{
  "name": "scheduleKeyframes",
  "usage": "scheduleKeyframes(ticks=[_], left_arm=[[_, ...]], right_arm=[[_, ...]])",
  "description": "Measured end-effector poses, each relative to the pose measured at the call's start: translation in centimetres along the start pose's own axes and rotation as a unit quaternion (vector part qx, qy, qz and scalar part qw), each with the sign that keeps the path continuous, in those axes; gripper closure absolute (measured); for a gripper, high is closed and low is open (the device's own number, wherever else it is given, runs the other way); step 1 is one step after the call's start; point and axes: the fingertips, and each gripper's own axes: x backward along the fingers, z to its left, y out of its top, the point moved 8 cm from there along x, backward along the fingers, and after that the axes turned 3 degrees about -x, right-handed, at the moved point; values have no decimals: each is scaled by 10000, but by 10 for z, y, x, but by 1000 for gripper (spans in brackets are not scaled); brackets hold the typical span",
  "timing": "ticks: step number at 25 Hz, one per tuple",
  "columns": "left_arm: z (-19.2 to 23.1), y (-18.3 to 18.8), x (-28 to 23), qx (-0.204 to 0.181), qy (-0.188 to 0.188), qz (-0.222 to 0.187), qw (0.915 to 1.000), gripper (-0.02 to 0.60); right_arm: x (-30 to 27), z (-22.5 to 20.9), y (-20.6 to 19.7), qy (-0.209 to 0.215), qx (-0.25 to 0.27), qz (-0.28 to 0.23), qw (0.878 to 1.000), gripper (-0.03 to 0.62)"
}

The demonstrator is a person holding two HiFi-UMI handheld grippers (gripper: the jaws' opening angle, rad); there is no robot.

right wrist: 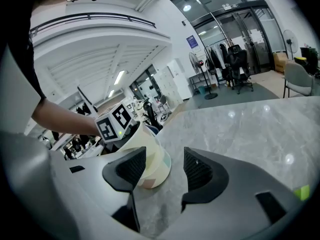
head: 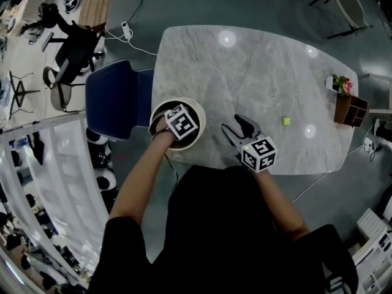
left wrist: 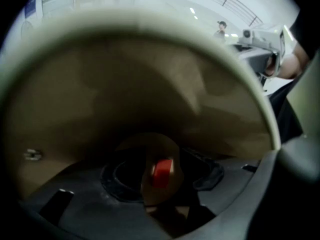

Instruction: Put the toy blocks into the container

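Observation:
A white round container stands near the table's front left edge. My left gripper points down into it, and its marker cube hides the inside in the head view. In the left gripper view a red block lies on the container's floor, between the jaws of the left gripper, which stand apart from it. A small yellow-green block lies on the marble to the right, also seen as the green block. My right gripper hovers open and empty beside the container.
The grey marble table has a small potted plant and a brown wooden box at its right edge. A blue chair stands against the table's left side, just behind the container.

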Motion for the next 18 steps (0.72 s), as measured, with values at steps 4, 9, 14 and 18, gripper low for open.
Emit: scheduleKeyframes(ticks=[4, 9, 14, 18], left_arm=[[-8, 3, 18, -159, 138, -37, 9998, 370], [-20, -2, 45, -196, 318, -175, 9991, 371], [-40, -6, 71, -112, 608, -491, 9969, 371], [-59, -15, 104, 172, 923, -953, 9910, 375]], right_arm=[[2, 3, 2, 41, 77, -7, 10000, 376], [1, 20, 6, 209, 313, -10, 9993, 376], [12, 36, 5, 334, 674, 4, 9972, 376], [24, 51, 0, 414, 798, 59, 9959, 376]])
